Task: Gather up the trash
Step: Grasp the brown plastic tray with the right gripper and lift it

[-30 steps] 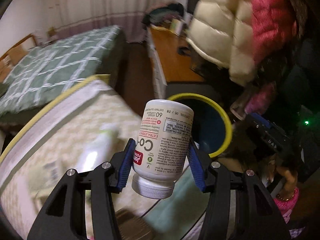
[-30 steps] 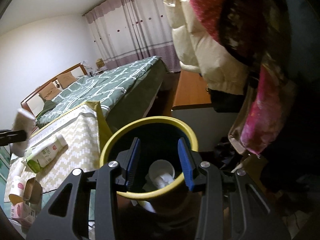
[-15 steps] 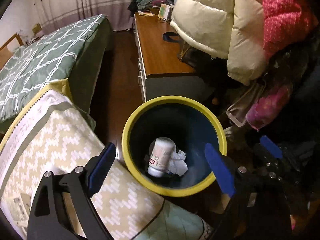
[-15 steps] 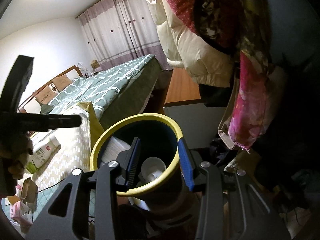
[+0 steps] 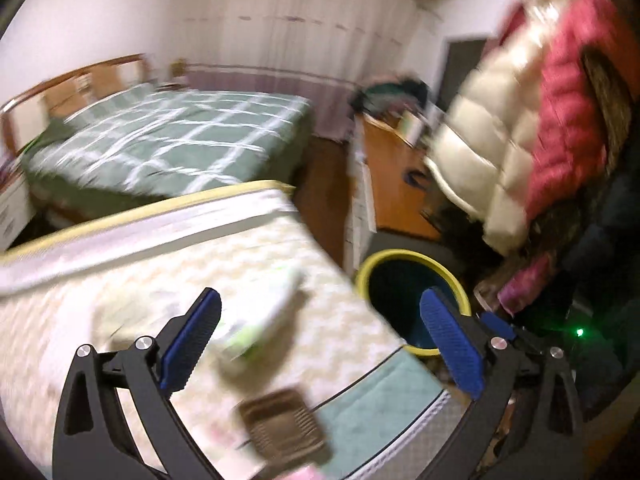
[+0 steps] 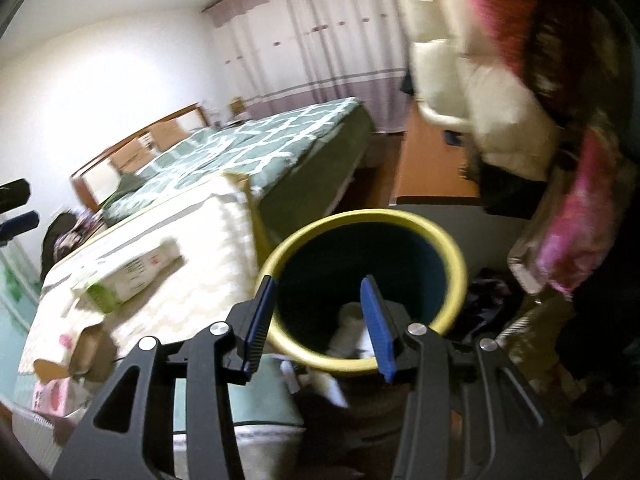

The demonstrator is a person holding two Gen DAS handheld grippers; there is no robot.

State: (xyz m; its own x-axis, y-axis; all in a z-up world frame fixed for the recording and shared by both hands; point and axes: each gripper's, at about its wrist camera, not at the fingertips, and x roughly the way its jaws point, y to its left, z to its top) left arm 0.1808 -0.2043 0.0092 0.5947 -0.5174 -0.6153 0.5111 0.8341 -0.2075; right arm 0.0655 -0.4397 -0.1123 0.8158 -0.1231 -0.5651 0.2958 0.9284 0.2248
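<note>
A yellow-rimmed dark blue trash bin [image 5: 412,264] [image 6: 452,256] stands on the floor beside a table with a zigzag cloth [image 5: 168,264]. A white pill bottle [image 6: 348,328] lies inside the bin. My left gripper [image 5: 320,340] is open and empty above the table's right part, near a blurred white-green tube [image 5: 260,320]. My right gripper [image 6: 320,324] is open and empty just in front of the bin's near rim. The tube [image 6: 128,276] also shows on the table in the right wrist view.
A brown cardboard piece [image 5: 284,428] and a pink packet [image 6: 50,396] lie near the table's front edge. A green bed [image 5: 168,140], a wooden desk [image 5: 396,188] and hanging coats [image 5: 532,128] stand behind. Clutter lies right of the bin.
My left gripper let go of the pill bottle, which dropped into the bin, then swung back left over the table. My right gripper stayed open near the bin's rim.
</note>
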